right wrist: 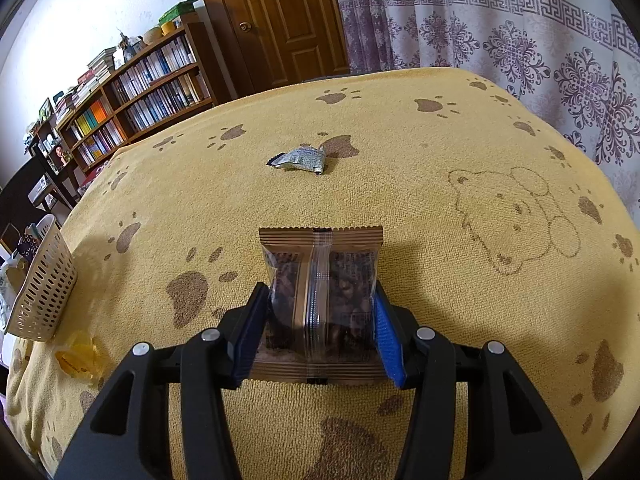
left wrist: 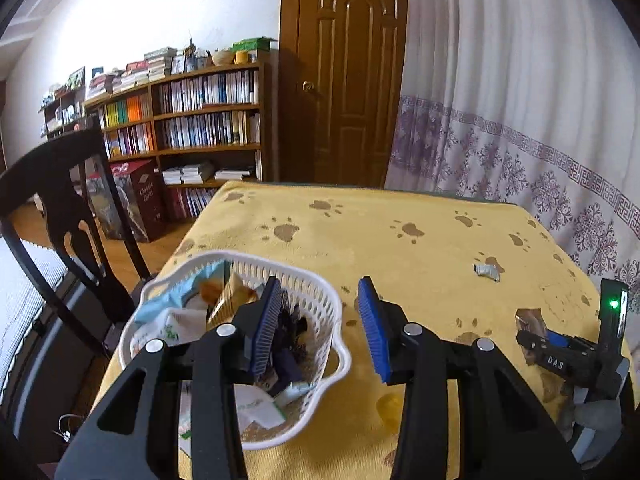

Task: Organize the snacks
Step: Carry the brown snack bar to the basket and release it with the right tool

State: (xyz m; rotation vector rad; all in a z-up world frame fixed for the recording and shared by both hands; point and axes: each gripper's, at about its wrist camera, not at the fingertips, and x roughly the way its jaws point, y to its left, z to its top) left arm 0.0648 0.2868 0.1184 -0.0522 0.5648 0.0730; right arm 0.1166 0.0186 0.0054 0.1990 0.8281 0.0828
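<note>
At lower left, the white basket holds mixed snack packets. The left gripper gapes empty; the right gripper, marked "DAS", clamps a brown packet.

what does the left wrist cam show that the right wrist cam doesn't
Only the left wrist view: the open left tongs, one finger over the basket, the packets piled inside it, a dark chair, and the right tongs seen from the side.

Only the right wrist view: the right tongs shut on a brown snack packet, seen close, and a bear outline on the cloth.

Both: the white basket, the silver wrapper, the yellow wrapper, the yellow paw-print cloth, bookshelf, door and curtain.
</note>
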